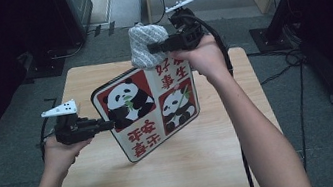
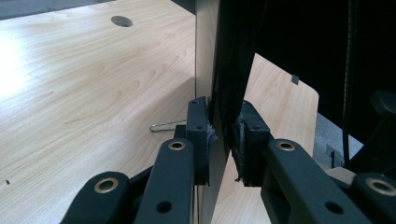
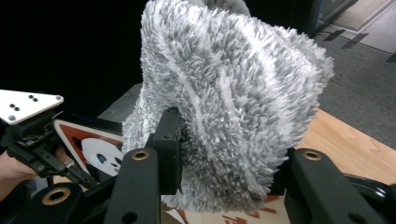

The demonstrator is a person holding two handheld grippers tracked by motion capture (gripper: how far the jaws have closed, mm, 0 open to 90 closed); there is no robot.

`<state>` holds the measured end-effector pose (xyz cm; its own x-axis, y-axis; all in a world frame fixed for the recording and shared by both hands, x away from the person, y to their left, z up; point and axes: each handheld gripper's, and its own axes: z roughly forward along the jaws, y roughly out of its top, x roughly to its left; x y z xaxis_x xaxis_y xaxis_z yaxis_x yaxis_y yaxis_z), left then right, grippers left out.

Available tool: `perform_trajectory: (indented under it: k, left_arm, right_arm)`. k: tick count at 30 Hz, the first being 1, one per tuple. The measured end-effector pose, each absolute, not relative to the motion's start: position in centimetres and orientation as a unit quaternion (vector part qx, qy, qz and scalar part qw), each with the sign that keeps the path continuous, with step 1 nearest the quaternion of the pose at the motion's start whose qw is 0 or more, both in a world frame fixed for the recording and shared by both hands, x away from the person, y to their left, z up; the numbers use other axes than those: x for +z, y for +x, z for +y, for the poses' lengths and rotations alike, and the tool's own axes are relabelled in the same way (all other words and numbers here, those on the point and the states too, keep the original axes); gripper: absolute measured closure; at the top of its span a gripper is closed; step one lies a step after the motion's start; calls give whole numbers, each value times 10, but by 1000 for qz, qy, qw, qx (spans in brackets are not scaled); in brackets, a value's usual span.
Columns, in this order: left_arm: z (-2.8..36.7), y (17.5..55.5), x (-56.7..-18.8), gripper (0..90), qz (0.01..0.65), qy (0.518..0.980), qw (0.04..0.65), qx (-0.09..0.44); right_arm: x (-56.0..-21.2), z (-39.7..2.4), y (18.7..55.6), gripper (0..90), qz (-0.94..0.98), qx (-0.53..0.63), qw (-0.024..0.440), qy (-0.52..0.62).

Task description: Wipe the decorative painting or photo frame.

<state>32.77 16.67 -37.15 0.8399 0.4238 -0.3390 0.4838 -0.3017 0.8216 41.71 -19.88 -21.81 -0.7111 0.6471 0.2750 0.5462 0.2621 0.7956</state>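
The panda tray [image 1: 149, 109] stands tilted on edge above the wooden counter [image 1: 205, 158], the left gripper [image 1: 104, 126] with jaws clamped on its left rim. The right gripper [image 1: 155, 48] pinches a fluffy grey cloth [image 1: 145, 43] against the tray's far top edge, hiding it there. Dark stands flank the counter.

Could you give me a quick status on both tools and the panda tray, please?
Left tool shut on panda tray edge, tray tilted up off the wooden table. Right tool shut on grey fluffy cloth at tray's top edge. Nothing in the way.
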Motion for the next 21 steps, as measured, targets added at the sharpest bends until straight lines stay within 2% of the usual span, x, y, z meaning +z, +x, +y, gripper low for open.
perform_trajectory:
  k: [21]
  left_arm:
    - [169,329,-372,785,281,805,521,-29]
  right_arm:
    - [-217,-231,423,614,779,471,75,408]
